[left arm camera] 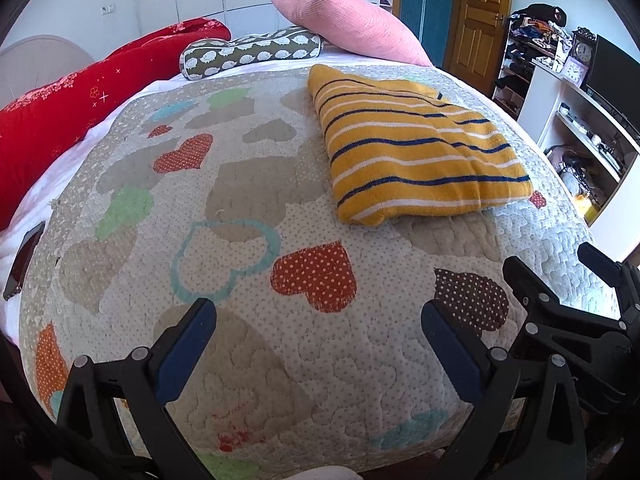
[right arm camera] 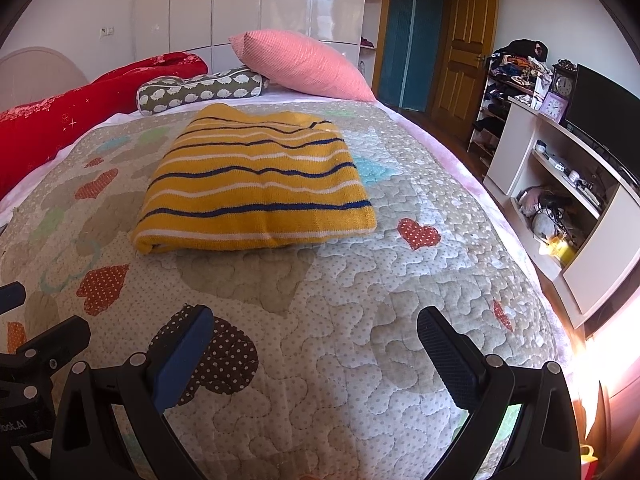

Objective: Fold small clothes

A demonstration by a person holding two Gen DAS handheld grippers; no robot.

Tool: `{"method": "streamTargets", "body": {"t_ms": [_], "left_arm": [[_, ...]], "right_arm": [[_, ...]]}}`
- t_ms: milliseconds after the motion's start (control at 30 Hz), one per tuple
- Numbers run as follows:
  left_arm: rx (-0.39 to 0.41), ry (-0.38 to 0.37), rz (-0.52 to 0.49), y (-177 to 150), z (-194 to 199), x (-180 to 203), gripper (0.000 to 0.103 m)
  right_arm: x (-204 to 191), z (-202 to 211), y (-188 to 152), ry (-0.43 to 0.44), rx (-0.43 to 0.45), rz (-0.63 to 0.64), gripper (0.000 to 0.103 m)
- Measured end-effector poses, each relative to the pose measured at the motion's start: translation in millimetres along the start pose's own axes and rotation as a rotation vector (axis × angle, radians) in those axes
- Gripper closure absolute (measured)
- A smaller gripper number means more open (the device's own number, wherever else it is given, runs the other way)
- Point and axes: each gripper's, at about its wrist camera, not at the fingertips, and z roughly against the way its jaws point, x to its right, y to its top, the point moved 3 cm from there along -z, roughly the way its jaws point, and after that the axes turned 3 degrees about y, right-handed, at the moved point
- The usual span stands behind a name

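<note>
One folded yellow striped garment [right arm camera: 256,184] lies mid-frame on one heart-patterned quilt [right arm camera: 360,320]. Along the upper left sit three cushions: one pink pillow [right arm camera: 304,66], one hedgehog-print bolster [right arm camera: 200,88] and one red pillow [right arm camera: 80,108]. At the upper right stand two clocks [right arm camera: 560,88], and two grippers show, the left gripper [left arm camera: 320,344] and the right gripper [right arm camera: 316,344].

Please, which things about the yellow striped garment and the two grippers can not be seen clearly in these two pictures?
- Striped garment: folded in both views, so its type, sleeves and underside are hidden by its own layers.
- Right gripper and left gripper: jaws stand apart and hold nothing; handles and hands are cut off by the bottom edge.
- Dark flat object at the bed's left edge: left wrist view only, partly cut off, too distorted to identify.
</note>
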Motion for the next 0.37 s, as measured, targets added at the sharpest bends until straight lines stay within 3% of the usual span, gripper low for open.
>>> {"method": "streamTargets", "body": {"t_ms": [167,367], "left_arm": [[0.023,0.003,-0.004,28.4,-7.6,6.7,0.0],[-0.038,-0.004,-0.003,29.3,-27.7,11.3,0.0]], "right_arm": [[2.2,-7.0,13.7,-0.007,0.009,-0.007,0.001],[16.0,-18.6,24.0,-0.005,0.004,-0.06,0.001]]}}
